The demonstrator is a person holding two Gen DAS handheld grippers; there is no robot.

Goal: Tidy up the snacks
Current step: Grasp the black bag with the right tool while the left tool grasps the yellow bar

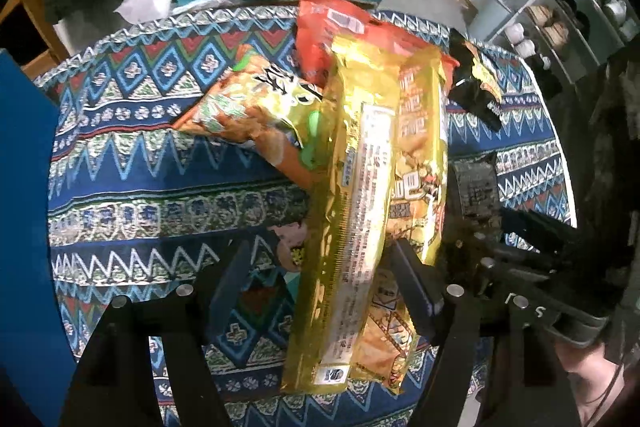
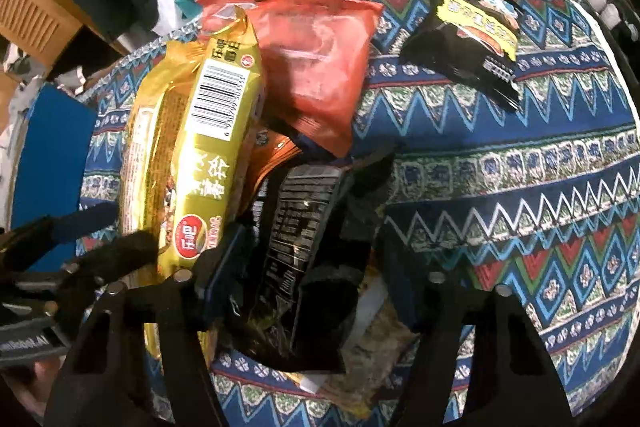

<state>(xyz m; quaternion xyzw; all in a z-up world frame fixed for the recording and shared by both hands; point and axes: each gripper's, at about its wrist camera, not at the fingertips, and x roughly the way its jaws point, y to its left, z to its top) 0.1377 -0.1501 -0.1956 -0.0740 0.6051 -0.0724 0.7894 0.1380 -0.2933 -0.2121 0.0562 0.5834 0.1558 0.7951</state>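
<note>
The left gripper (image 1: 320, 291) has its fingers wide around a gold snack pack (image 1: 352, 211); the right gripper (image 2: 308, 267) has its fingers narrower about a black packet (image 2: 304, 223); whether they press it I cannot tell.

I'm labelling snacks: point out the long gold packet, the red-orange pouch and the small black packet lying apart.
Long gold foil packet (image 1: 352, 187), left wrist view, middle seam.
Red-orange plastic pouch (image 2: 320, 67), right wrist view, centre.
Small black packet (image 2: 468, 39), right wrist view, middle.
</note>
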